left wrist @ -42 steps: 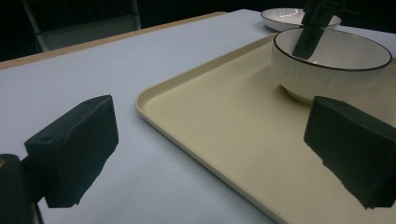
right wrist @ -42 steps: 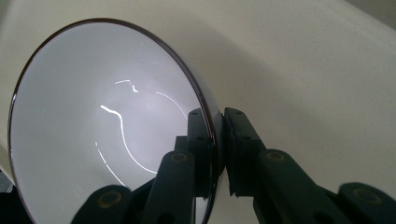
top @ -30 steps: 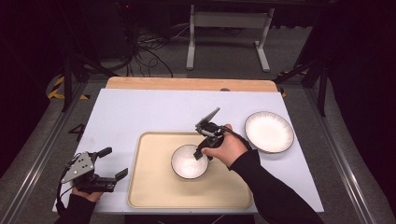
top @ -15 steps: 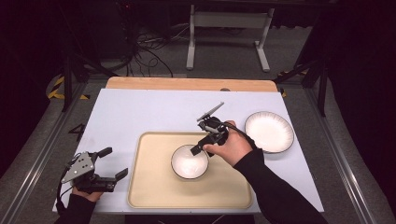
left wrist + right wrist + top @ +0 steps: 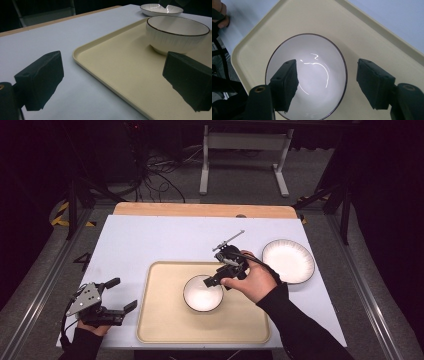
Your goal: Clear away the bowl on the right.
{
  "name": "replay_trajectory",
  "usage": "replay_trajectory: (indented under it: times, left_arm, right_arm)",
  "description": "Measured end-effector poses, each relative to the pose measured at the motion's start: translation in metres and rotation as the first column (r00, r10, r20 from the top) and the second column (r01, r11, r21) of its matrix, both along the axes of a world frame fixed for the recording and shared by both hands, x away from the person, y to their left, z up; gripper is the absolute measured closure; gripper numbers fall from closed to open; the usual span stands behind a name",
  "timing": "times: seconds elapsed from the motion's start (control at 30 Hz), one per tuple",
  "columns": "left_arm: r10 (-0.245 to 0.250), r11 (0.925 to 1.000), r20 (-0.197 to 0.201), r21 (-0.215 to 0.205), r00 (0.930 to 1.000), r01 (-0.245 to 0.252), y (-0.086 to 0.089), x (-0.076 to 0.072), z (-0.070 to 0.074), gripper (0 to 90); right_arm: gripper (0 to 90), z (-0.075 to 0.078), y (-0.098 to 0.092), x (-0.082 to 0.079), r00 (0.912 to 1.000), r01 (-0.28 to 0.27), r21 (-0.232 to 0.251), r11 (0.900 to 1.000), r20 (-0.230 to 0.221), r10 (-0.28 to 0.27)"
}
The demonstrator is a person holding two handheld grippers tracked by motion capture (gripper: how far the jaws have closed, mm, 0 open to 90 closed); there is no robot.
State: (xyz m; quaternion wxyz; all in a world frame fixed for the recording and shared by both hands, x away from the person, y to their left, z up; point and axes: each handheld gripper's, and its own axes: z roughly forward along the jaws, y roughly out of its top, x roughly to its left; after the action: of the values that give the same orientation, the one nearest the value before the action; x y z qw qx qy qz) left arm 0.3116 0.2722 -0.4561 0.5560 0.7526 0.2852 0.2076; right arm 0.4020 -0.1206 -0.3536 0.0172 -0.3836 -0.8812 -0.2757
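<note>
From above, we see the white bowl (image 5: 203,293) on the beige tray (image 5: 165,320), our right gripper (image 5: 216,279) over its rim, jaws apart. Left gripper view: left gripper (image 5: 112,82) gapes, empty. Right gripper view: glazed, likely slippery and breakable; we'd pinch the rim

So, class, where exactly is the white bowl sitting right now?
In the high view the bowl stands on the beige tray, right of its middle, just below the right gripper, with the plate off the tray to its right.
</note>
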Motion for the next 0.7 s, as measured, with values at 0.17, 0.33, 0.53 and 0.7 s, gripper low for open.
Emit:
replay_trajectory:
  times: [0.17, 0.33, 0.53, 0.7]
  left_arm:
    - [-0.003, 1.0, 0.0, 0.003, 1.0, 0.003, 0.0, 0.001, 0.0, 4.2]
    - [-0.003, 1.0, -0.001, 0.002, 1.0, 0.003, 0.0, 0.0, 0.0, 4.2]
    - [-0.002, 1.0, -0.001, 0.003, 1.0, 0.002, 0.0, 0.001, 0.0, 4.2]
    - [0.001, 1.0, 0.001, 0.002, 1.0, -0.001, 0.0, 0.001, 0.0, 4.4]
  right_arm:
    - [32.1, 0.004, -0.005, -0.005, 0.9994, 0.001, 0.011, 1.0, 0.034, -0.001]
    - [33.2, 0.007, -0.017, -0.011, 0.9965, -0.011, 0.035, 0.999, 0.083, 0.008]
    - [31.0, 0.006, -0.035, -0.019, 0.9869, -0.039, 0.066, 0.997, 0.159, 0.028]
    - [27.4, 0.0, -0.057, -0.024, 0.9746, -0.055, 0.091, 0.994, 0.221, 0.034]
